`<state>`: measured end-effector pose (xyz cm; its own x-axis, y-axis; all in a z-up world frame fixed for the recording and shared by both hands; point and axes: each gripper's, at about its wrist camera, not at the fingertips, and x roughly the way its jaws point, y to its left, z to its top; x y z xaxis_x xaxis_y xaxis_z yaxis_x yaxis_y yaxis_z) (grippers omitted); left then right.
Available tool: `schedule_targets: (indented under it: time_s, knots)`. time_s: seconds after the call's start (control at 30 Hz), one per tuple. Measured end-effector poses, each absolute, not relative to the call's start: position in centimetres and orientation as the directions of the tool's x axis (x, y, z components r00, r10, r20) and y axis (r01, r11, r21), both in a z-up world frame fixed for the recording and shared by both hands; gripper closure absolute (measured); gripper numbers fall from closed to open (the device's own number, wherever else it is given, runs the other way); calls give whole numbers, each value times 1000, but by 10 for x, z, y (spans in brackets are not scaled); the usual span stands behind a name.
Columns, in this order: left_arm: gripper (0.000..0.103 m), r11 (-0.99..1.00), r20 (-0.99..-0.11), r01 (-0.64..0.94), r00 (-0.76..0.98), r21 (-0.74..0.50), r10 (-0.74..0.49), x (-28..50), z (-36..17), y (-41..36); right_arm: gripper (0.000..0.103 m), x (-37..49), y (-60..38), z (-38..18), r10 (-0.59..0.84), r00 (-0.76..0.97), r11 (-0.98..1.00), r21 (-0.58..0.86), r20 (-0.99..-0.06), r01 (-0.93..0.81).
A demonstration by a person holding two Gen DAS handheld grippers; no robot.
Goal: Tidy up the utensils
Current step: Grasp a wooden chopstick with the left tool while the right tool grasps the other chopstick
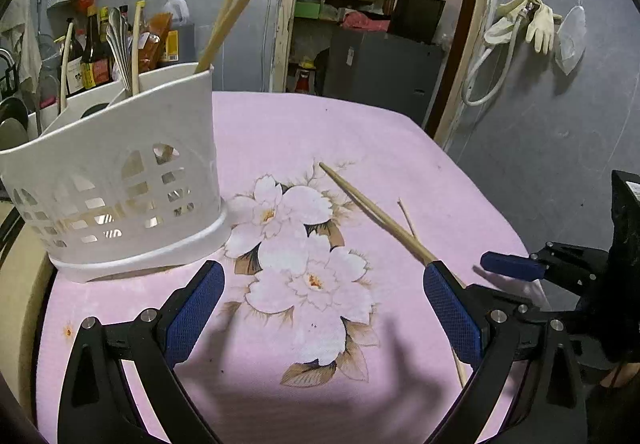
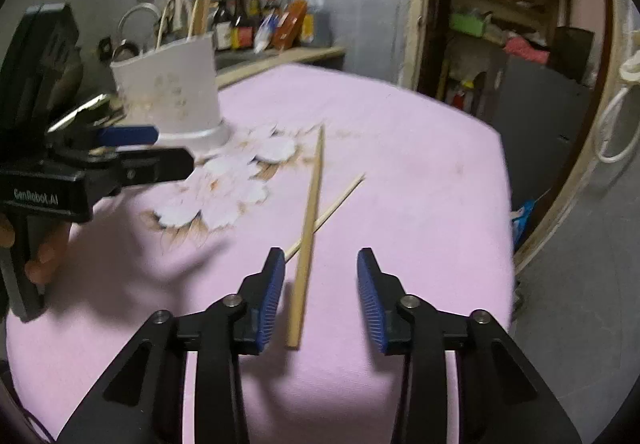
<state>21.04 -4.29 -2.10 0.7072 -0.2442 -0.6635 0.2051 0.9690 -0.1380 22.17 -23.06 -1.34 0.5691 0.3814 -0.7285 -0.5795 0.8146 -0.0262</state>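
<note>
On the left of the surface point(image 1: 280, 132), which wears a pink cloth with big white flowers, stands a white plastic utensil holder point(image 1: 120, 180) with little window holes in its side. It holds two long chopsticks point(image 1: 240, 8) that lean up and to the right, a metal spoon point(image 1: 119, 40) and some pale handles. Behind it, bottles point(image 1: 94, 44) stand in a row by the grey wall.

The left gripper point(image 1: 324, 308) hangs over the flower print, just in front of the holder. Its blue pads are spread wide and nothing is between them. In the right wrist view a hand point(image 2: 38, 256) holds this gripper point(image 2: 160, 148) by its black handle.

Further right, two chopsticks lie on the cloth and cross each other. The thick chopstick point(image 2: 310, 220) points away toward the flowers. The thin chopstick point(image 2: 340, 196) lies under it and slants off to the right.

The right gripper point(image 2: 320, 296) is low over the near end of the thick chopstick. That end lies between the blue pads. The pads are partly apart and do not touch the wood on either side, so nothing is pinched.

On the far right is an open doorway with shelves point(image 2: 500, 4) inside, and pale rubber gloves point(image 1: 532, 20) hang on the wall.
</note>
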Motion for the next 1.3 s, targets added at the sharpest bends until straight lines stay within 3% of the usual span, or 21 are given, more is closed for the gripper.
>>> schedule_targets:
  time_s: [0.1,0.23,0.53,0.73,0.8,0.97,1.3]
  knots:
    - [5,968,-673,209,697,-139,-247,211,-22,-43,73,225,-225,-19,364,548,810,-35,-753,-585]
    - [5,965,-684,225,683,-136,-256,214,-24,-47,95,228,-226,-22,343,542,819,-37,-767,-572]
    - [9,938,-715,310,620,-155,-323,228,-29,-68,97,229,-264,-14,284,622,900,-22,-730,-435]
    - [33,905,-758,383,532,-184,-379,253,-36,-93,97,221,-290,-15,235,627,927,-24,-743,-375]
    - [47,894,-775,401,492,-201,-395,264,-40,-101,97,217,-293,-12,217,628,930,-37,-747,-365]
    - [70,896,-831,401,420,-191,-365,290,-52,-117,97,219,-302,-11,224,588,931,-9,-777,-366]
    - [93,893,-876,402,333,-203,-349,323,-50,-125,89,279,-282,-10,248,473,899,20,-845,-437]
